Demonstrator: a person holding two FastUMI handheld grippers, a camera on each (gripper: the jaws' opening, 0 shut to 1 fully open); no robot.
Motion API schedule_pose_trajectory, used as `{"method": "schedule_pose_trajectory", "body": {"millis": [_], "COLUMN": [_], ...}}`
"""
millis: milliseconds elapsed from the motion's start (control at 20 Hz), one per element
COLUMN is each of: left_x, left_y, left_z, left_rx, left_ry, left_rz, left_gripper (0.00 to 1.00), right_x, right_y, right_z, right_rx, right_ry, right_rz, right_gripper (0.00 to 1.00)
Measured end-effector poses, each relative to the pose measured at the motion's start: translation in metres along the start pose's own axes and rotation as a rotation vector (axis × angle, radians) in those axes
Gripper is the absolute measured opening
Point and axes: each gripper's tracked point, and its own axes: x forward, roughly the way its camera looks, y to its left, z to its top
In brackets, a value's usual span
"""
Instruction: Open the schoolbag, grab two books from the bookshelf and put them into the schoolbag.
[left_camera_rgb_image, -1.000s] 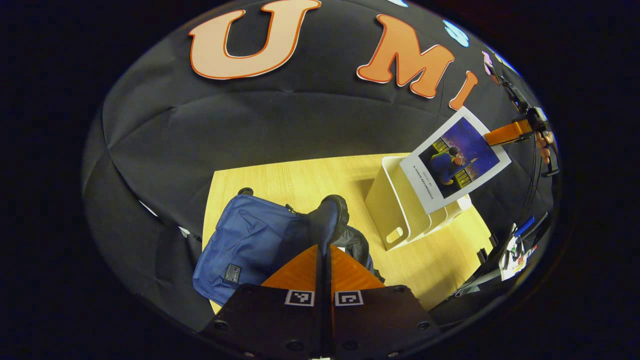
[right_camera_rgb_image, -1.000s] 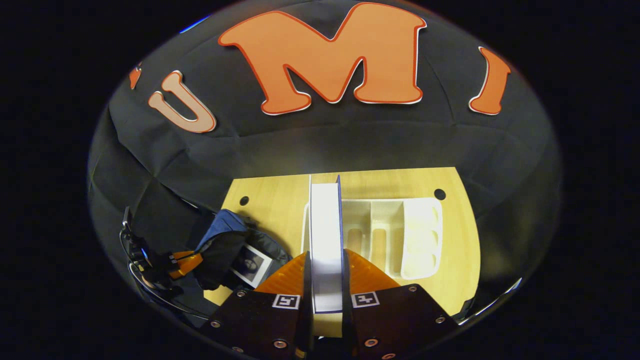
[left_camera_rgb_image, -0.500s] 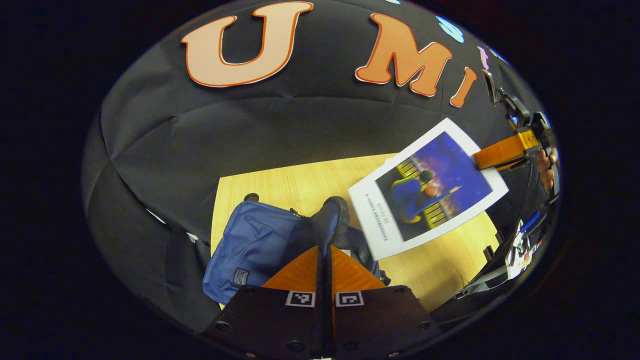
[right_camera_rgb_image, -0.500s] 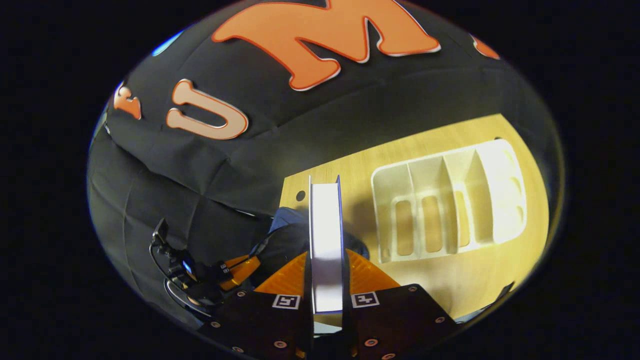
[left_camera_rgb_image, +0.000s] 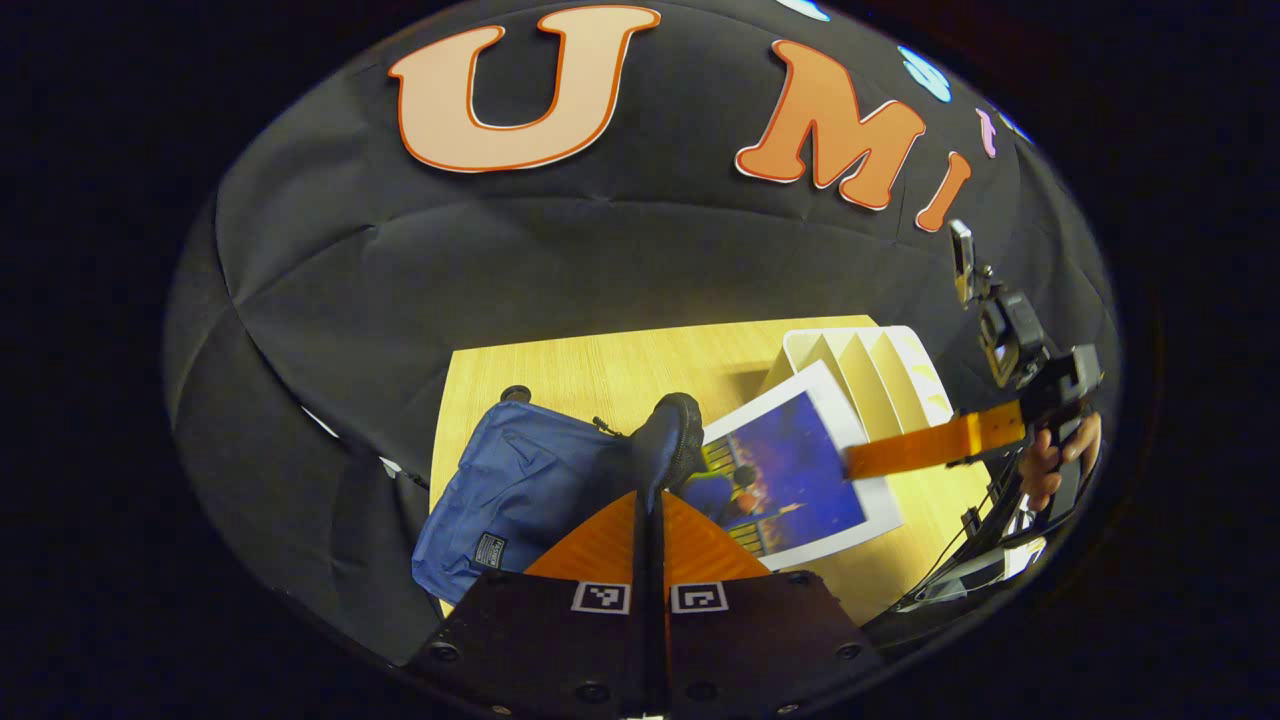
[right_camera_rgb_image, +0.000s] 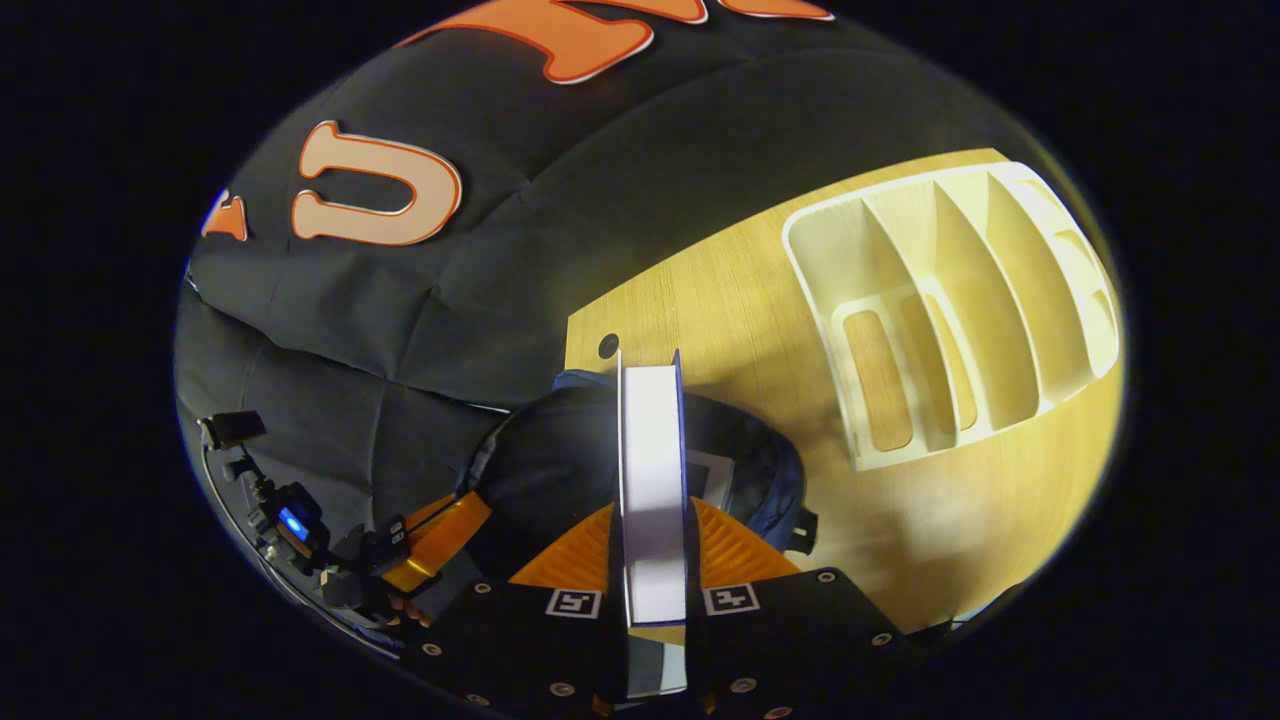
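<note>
The blue schoolbag (left_camera_rgb_image: 515, 480) lies on the wooden table, its dark flap (left_camera_rgb_image: 668, 440) lifted. My left gripper (left_camera_rgb_image: 650, 497) is shut on that flap and holds the mouth open. My right gripper (right_camera_rgb_image: 652, 512) is shut on a book (right_camera_rgb_image: 652, 450) seen edge-on, hanging just above the bag's open mouth (right_camera_rgb_image: 560, 450). In the left gripper view the book's blue and purple cover (left_camera_rgb_image: 790, 475) tilts beside the flap, with the right gripper (left_camera_rgb_image: 860, 462) clamped on its edge. Inside the bag another book (right_camera_rgb_image: 716, 468) shows a corner. The white bookshelf (right_camera_rgb_image: 950, 300) stands with bare slots.
The bookshelf (left_camera_rgb_image: 870, 360) sits at the table's right side, behind the held book. A hand (left_camera_rgb_image: 1045, 465) grips the right gripper's handle. Table holes (right_camera_rgb_image: 608, 346) mark the back edge. Bare wood (right_camera_rgb_image: 930, 520) lies in front of the shelf.
My right gripper has carried the book away from the shelf and down to the bag's open mouth. My left gripper keeps its hold on the flap, hardly moved.
</note>
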Motion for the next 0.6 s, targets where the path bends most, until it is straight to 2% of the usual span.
{"method": "schedule_pose_trajectory", "body": {"millis": [200, 600], "left_x": [-0.003, -0.005], "left_y": [-0.007, -0.024], "left_z": [0.005, 0.009], "left_rx": [0.046, 0.104], "left_ry": [0.016, 0.027], "left_rz": [-0.004, -0.041], "left_gripper": [0.01, 0.01], "right_x": [0.038, 0.079], "right_y": [0.003, 0.020], "right_z": [-0.015, -0.036], "right_rx": [0.091, 0.129], "right_ry": [-0.029, -0.096], "right_rz": [0.040, 0.095], "right_gripper": [0.22, 0.22]}}
